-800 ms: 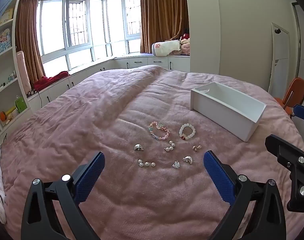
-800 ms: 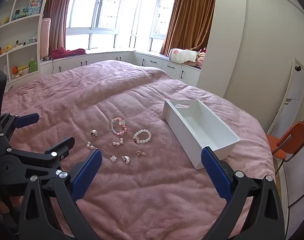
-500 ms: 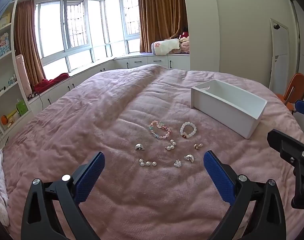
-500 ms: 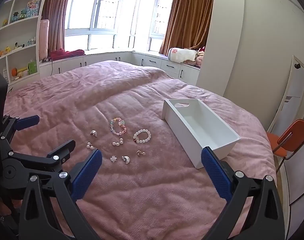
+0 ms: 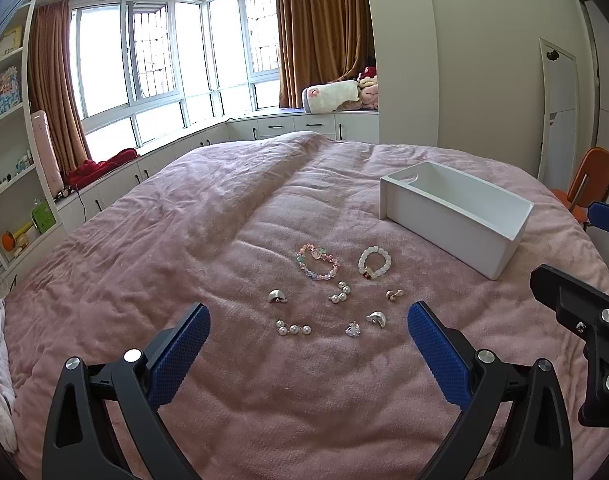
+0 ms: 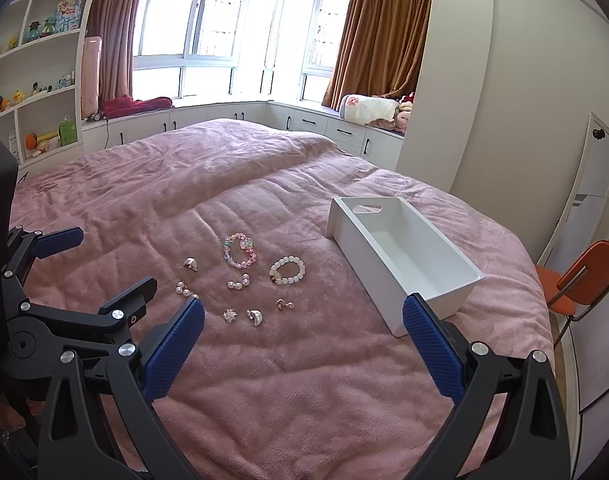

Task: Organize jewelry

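Jewelry lies on the pink bed cover: a pastel bead bracelet (image 5: pixel 317 267) (image 6: pixel 239 250), a white bead bracelet (image 5: pixel 373 262) (image 6: pixel 287 270), pearl pieces (image 5: pixel 293 329) (image 6: pixel 237 282) and several small earrings (image 5: pixel 376 318) (image 6: pixel 255 316). An empty white box (image 5: pixel 444 216) (image 6: pixel 400 268) stands to their right. My left gripper (image 5: pixel 306 354) is open and empty, held above the cover in front of the jewelry. My right gripper (image 6: pixel 302 346) is open and empty, to the right of the left one, in front of the box.
The pink bed cover (image 5: pixel 184 240) (image 6: pixel 144 192) spreads wide. An orange chair (image 6: pixel 580 280) stands off the bed's right edge. Shelves (image 6: pixel 36 80) are on the left, windows and a window seat behind.
Both grippers stay open; the views shift only slightly, with the left wrist view tilting a little. The jewelry and box have not moved.
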Tool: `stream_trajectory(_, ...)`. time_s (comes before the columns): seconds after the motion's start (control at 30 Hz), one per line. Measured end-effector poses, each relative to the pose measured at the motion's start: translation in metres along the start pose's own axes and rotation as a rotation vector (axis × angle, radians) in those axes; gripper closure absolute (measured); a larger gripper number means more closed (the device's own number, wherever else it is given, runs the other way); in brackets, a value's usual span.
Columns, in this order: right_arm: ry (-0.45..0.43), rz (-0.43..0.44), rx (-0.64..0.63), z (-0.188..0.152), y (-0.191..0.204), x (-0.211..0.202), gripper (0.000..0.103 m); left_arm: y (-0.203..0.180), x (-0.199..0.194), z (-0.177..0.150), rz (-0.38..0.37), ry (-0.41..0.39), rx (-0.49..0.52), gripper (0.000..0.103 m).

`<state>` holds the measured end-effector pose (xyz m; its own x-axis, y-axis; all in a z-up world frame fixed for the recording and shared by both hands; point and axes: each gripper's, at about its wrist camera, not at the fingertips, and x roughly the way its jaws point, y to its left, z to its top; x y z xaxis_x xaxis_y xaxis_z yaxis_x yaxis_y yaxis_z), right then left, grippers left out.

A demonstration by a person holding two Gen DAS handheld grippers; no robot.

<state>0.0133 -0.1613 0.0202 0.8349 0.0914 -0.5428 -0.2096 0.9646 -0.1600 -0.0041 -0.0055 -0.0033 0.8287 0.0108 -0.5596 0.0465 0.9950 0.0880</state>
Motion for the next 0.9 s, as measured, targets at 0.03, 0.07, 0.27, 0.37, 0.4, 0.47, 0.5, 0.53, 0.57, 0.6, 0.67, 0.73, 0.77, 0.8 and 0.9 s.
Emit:
stream_trajectory(0.03,-0.004,0.004,0.003,0.0003,-0.0007,-0.0011,0.005,0.0005,-0.0006,0.0002,-0.005,-0.004,-0.007,0.003)
stream_trajectory(0.07,-0.01,0.008,0.004,0.0005,-0.0007,-0.0024,0.005,0.0014,-0.0013,0.0002,-0.004,-0.008,-0.013,0.003)
stream_trajectory(0.27,-0.016,-0.004,-0.008,0.0003,0.0005,-0.0039,0.016,0.0046,-0.0017,0.0021,-0.009,-0.003,-0.025,0.004)
stream_trajectory(0.37,-0.003,-0.001,0.0,-0.0005,-0.0013,-0.0017,0.018,0.0044,0.0001,0.0021,-0.007,0.008,-0.02,0.007)
stream_trajectory(0.4,0.001,0.0,0.001,-0.0004,-0.0011,-0.0009,0.019,0.0043,0.0002,0.0017,-0.004,0.008,-0.017,0.007)
stream_trajectory(0.47,0.002,-0.003,0.003,0.0005,-0.0015,-0.0006,0.019,0.0036,0.0028,0.0029,0.001,0.015,-0.008,0.007)
stream_trajectory(0.5,0.001,-0.004,0.004,0.0004,-0.0018,-0.0011,0.019,0.0031,0.0033,0.0026,0.0,0.014,-0.002,0.007)
stream_trajectory(0.53,0.0,-0.004,0.005,0.0002,-0.0017,-0.0014,0.018,0.0018,0.0028,0.0025,0.001,0.013,0.001,0.007)
stream_trajectory(0.57,0.001,-0.006,0.005,0.0004,-0.0014,-0.0013,0.018,0.0018,0.0028,0.0027,-0.003,0.015,-0.005,0.007)
stream_trajectory(0.6,0.002,-0.005,0.005,0.0,-0.0017,-0.001,0.018,0.0018,0.0022,0.0031,-0.009,0.014,-0.01,0.007)
stream_trajectory(0.67,0.004,-0.003,0.005,0.0,-0.0021,-0.0008,0.018,0.0028,0.0005,0.0038,-0.015,0.007,-0.02,0.007)
stream_trajectory(0.73,0.005,-0.005,0.004,0.0,-0.003,-0.0002,0.018,0.0029,-0.0025,0.0048,-0.013,0.0,-0.02,0.007)
stream_trajectory(0.77,0.004,-0.007,0.005,0.0004,-0.0034,0.0,0.018,0.0031,-0.0034,0.0051,-0.012,-0.003,-0.021,0.007)
stream_trajectory(0.8,0.004,-0.008,0.007,0.0002,-0.0038,-0.0001,0.018,0.0036,-0.0035,0.0053,-0.011,-0.001,-0.023,0.007)
stream_trajectory(0.9,0.004,-0.009,0.013,0.0001,-0.0046,-0.0002,0.018,0.0052,-0.0038,0.0059,-0.012,0.003,-0.029,0.007)
